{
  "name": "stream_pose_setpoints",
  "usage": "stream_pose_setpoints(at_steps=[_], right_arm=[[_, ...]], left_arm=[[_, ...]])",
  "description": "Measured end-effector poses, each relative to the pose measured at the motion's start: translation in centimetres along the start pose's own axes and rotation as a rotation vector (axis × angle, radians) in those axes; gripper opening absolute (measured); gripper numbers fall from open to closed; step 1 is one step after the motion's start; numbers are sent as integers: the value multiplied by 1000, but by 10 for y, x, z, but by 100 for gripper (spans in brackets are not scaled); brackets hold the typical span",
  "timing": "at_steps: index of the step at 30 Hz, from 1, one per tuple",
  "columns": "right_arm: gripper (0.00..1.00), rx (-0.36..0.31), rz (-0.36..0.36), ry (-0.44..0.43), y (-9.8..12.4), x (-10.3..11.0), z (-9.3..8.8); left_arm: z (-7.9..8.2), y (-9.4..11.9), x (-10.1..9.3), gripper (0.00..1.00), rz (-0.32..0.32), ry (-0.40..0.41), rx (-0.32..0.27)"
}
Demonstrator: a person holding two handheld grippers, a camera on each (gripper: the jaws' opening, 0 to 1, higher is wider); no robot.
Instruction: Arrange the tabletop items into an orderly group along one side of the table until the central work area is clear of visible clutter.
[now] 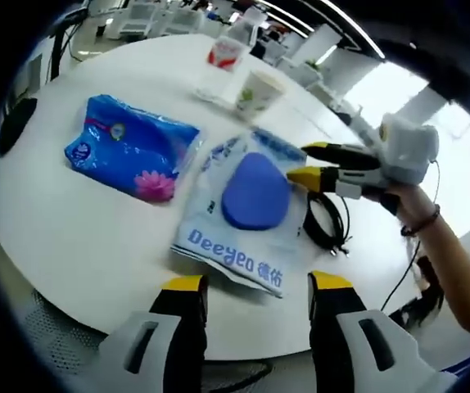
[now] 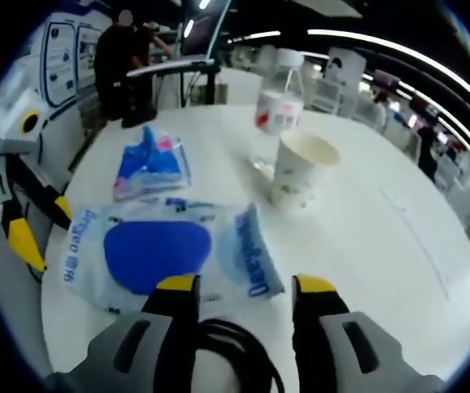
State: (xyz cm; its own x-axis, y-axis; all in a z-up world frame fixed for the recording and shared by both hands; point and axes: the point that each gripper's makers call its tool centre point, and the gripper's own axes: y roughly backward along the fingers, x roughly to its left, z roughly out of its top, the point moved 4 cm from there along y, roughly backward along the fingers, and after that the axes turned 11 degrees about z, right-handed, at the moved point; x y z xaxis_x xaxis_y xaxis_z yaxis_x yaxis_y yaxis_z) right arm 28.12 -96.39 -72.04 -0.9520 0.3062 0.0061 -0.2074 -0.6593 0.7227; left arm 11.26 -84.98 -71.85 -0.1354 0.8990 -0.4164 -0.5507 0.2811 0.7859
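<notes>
- Fingers of the left gripper [image 1: 251, 293] spread, empty; right gripper [image 2: 246, 296] likewise, above a coiled black cable [image 2: 235, 352].
- Crinkly Deeyeo plastic pack [image 1: 247, 214] lies flat mid-desk [image 1: 79, 237], long axis upper right to lower left.

White round worktop [image 2: 382, 229] in an open office. Beyond its far edge in the right gripper view, a person in dark clothing [image 2: 124, 61] stands beside a dark-framed desk [image 2: 178, 74]. White panels with printed diagrams [image 2: 67, 49] line the left wall. Long ceiling light strips [image 2: 382, 41] run overhead. Rows of white office desks [image 1: 161, 16] fill the background of the left gripper view.
</notes>
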Motion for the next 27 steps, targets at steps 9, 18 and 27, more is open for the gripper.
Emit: stream_pose_setpoints(at_steps=[9,18,27], right_arm=[[29,9,-3,12,-1,-3,-2],[18,9,-3,9,-1,-5,-3],[4,28,-27,18,0,-9,-6]], left_arm=[[-4,-8,-1,30,6,72,21],[-10,-13,0,12,23,137,59],[-13,-14,-1,5,11,163,76]])
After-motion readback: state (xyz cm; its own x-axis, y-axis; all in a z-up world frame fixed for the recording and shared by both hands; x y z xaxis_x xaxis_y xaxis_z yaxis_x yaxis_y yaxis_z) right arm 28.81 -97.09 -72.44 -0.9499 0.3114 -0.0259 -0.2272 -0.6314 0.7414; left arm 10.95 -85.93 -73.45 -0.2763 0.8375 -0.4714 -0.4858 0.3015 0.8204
